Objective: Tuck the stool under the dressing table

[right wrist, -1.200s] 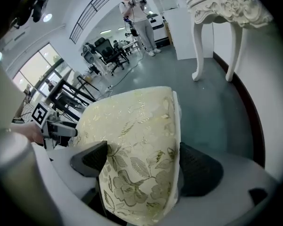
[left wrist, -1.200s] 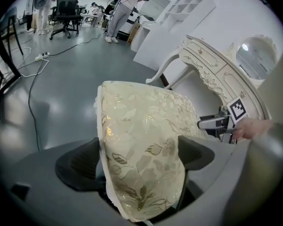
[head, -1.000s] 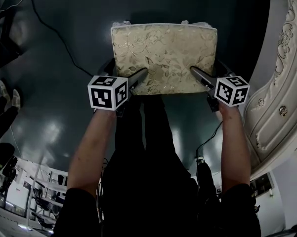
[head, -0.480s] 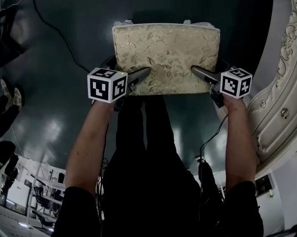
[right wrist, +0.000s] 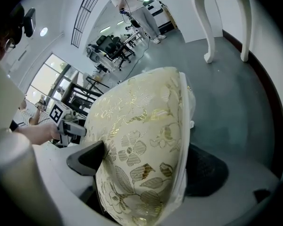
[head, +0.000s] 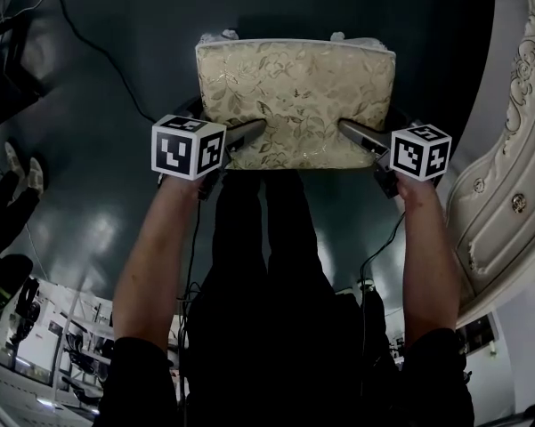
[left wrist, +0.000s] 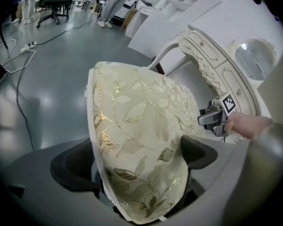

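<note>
Stool (head: 295, 96) long axis spans left tool (head: 252, 132) to right tool (head: 349, 132), each clamped on a cushion end. Dressing table (head: 507, 176) just beyond right tool.

right gripper (right wrist: 146, 160): jaws clamped on stool (right wrist: 141, 107) | left gripper (right wrist: 76, 130): at stool's far side | table legs (right wrist: 205, 27): beyond, apart from stool

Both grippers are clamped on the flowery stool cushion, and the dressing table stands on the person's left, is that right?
Not quite. The left gripper and right gripper are both clamped on the stool cushion, but the dressing table stands on the person's right, not left, as the head view shows.
</note>
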A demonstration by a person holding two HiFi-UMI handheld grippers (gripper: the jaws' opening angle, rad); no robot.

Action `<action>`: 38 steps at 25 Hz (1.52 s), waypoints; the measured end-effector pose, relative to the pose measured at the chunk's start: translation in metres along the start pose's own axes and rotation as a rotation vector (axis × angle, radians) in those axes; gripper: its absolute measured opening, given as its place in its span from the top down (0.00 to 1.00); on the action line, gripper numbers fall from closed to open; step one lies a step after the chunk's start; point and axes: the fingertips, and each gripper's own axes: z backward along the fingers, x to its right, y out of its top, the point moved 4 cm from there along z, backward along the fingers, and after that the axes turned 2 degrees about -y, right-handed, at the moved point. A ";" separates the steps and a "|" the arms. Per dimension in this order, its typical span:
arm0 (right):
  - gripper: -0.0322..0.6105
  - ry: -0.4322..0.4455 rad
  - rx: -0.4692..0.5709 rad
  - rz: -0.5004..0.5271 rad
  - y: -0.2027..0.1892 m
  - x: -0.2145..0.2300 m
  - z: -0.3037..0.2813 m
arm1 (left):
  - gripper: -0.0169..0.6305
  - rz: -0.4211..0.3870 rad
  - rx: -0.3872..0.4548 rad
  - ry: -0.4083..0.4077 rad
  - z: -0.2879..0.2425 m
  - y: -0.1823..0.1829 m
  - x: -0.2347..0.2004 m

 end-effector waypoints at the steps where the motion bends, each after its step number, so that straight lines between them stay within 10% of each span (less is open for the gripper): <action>1: 0.16 -0.004 -0.017 0.001 0.002 0.000 0.000 | 0.10 0.010 -0.007 -0.001 0.000 0.000 0.000; 9: 0.16 -0.058 -0.242 0.086 -0.011 0.009 -0.003 | 0.10 0.117 -0.005 -0.007 -0.027 -0.044 0.006; 38: 0.16 -0.051 -0.019 -0.152 0.011 -0.029 0.027 | 0.09 0.017 0.083 -0.060 0.027 0.031 0.003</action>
